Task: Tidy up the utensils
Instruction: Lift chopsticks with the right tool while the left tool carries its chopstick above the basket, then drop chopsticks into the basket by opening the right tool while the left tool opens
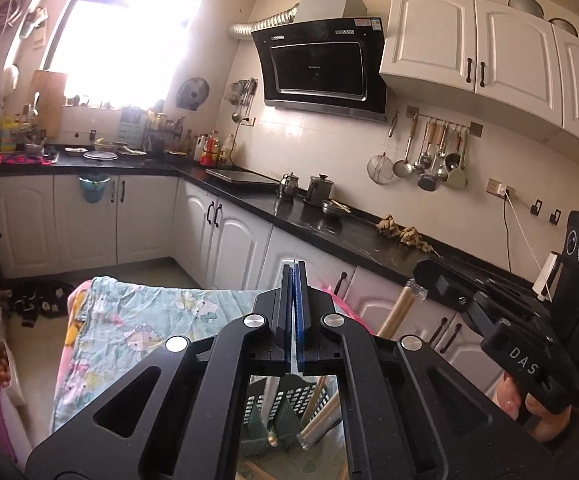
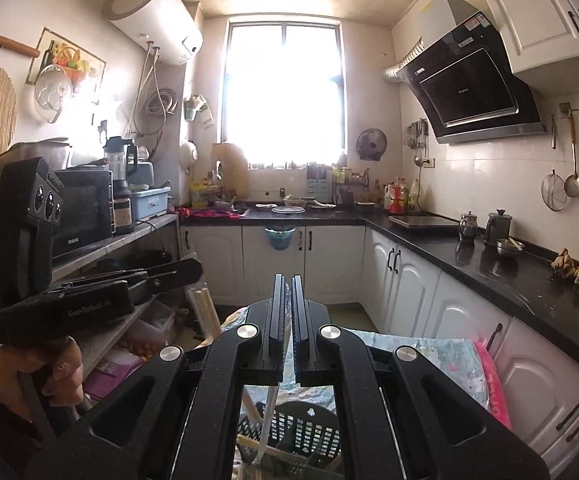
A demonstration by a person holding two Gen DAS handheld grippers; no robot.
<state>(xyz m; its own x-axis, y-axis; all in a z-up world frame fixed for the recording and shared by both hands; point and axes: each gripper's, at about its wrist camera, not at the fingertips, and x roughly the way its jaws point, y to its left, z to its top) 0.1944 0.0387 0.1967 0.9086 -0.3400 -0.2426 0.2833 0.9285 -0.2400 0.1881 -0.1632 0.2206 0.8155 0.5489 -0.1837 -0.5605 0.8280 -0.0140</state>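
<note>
Two hand-held grippers [image 1: 294, 270] [image 2: 287, 280] clenched empty, pale wooden chopsticks [image 1: 321, 416] in dark slotted basket [image 2: 309, 432]

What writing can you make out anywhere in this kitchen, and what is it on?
"DAS": the handle of the right tongs.
"GenRobot.AI": the body of the left tongs.
"Galanz": the microwave.
The range hood has a logo and stickers, too small to read.
Nothing else is legible.
</note>
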